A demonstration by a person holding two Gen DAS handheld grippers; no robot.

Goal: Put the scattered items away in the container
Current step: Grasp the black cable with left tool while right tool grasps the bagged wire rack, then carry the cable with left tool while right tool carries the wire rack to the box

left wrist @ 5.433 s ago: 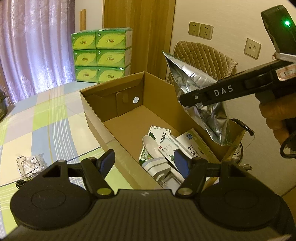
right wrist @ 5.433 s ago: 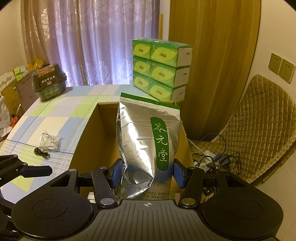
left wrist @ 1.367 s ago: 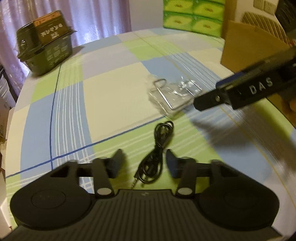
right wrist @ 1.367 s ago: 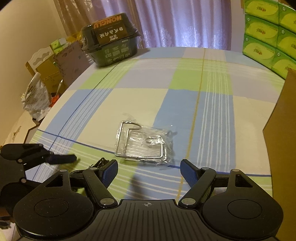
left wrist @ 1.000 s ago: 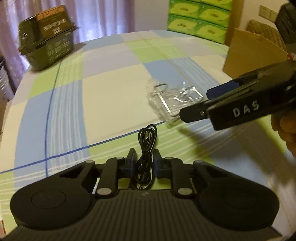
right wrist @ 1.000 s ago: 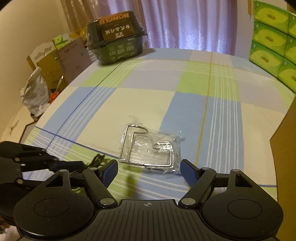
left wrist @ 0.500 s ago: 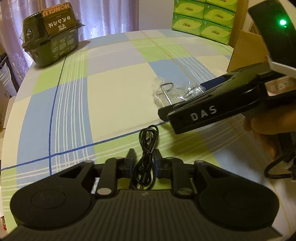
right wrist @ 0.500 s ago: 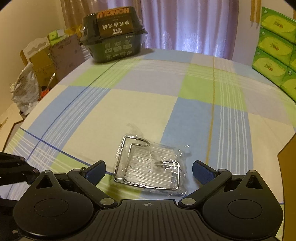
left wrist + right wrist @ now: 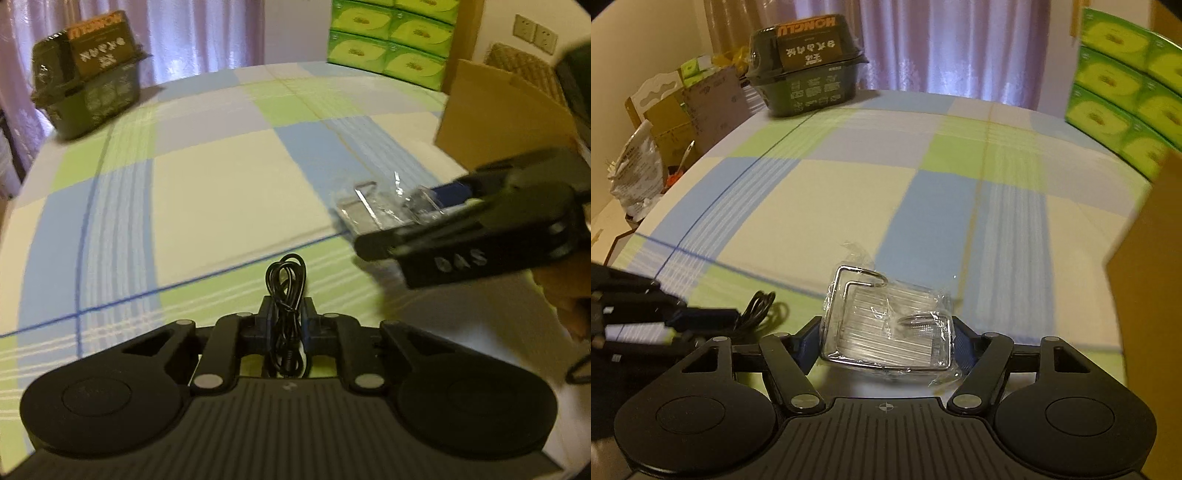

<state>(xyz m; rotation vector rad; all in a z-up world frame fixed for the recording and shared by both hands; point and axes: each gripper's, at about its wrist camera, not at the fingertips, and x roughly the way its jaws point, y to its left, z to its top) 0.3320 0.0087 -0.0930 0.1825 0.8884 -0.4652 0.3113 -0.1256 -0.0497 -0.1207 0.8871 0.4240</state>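
A coiled black cable (image 9: 286,291) sits pinched between the fingers of my left gripper (image 9: 286,317), its loop sticking out ahead over the checked tablecloth. My right gripper (image 9: 886,338) is shut on a wire rack in a clear plastic bag (image 9: 886,325), held just above the cloth. In the left wrist view that bagged rack (image 9: 384,210) shows at the right in the right gripper (image 9: 417,229), blurred. From the right wrist view the left gripper (image 9: 701,317) and the cable (image 9: 757,310) appear at the lower left. The cardboard box (image 9: 498,118) stands at the right.
A dark green packaged tub (image 9: 809,70) stands at the table's far left corner. Green tissue boxes (image 9: 391,40) are stacked behind the cardboard box (image 9: 1148,251). Cartons and bags (image 9: 657,129) lie off the table's left edge. A hand (image 9: 569,288) holds the right gripper.
The right gripper has shut on the bagged wire rack and lifted it a little. The left gripper stays shut on the cable, which it took hold of about a second ago.
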